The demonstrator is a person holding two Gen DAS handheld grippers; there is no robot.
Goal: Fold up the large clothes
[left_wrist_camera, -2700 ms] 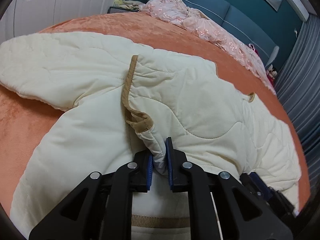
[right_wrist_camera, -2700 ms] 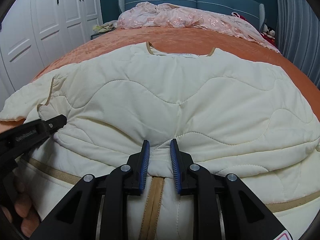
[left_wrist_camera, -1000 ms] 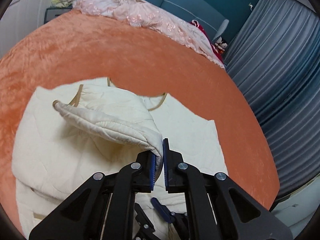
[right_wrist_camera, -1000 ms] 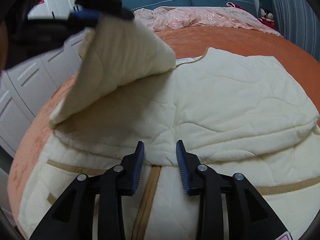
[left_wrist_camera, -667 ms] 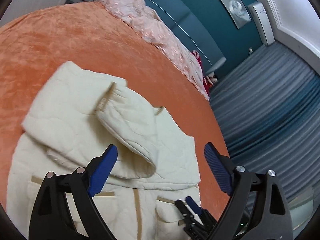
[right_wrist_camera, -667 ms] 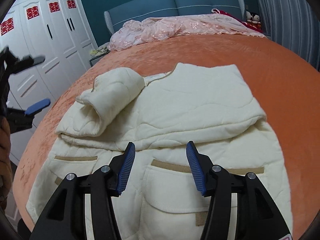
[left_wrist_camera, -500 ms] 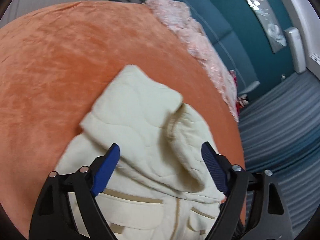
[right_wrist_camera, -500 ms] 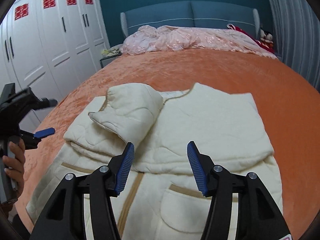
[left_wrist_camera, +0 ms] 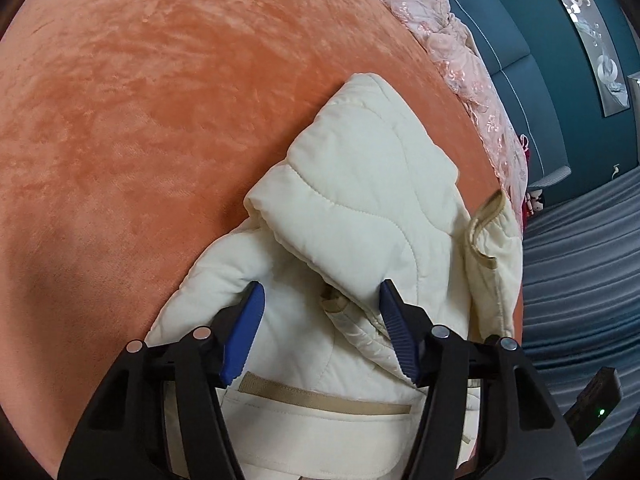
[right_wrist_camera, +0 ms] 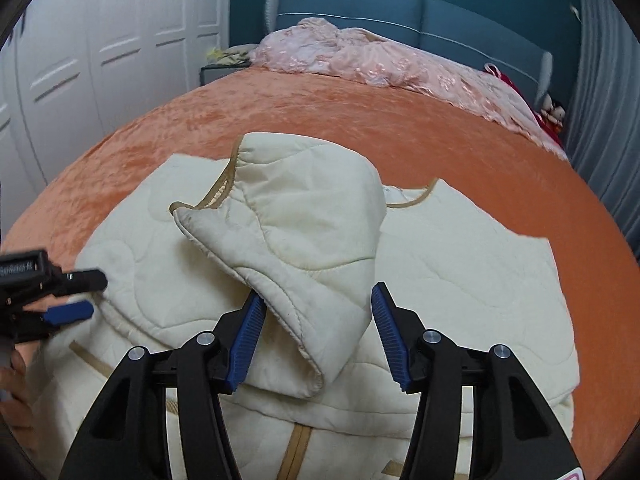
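While both sleeves lie folded across the cream quilted jacket (right_wrist_camera: 460, 264) ahead, left gripper (left_wrist_camera: 320, 328) and right gripper (right_wrist_camera: 316, 316) hover empty, jaws closing. Likely next: grasp hem, fold upward.

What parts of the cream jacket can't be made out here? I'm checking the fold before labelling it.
- Jacket hem: cut off by the bottom edge in both wrist views.
- Right sleeve: not visible in either view; whether tucked underneath cannot be told.
- Folded sleeve covers the collar's middle, right wrist view.
- Left gripper, its jaws closing, and right gripper hide the cloth under their frames.
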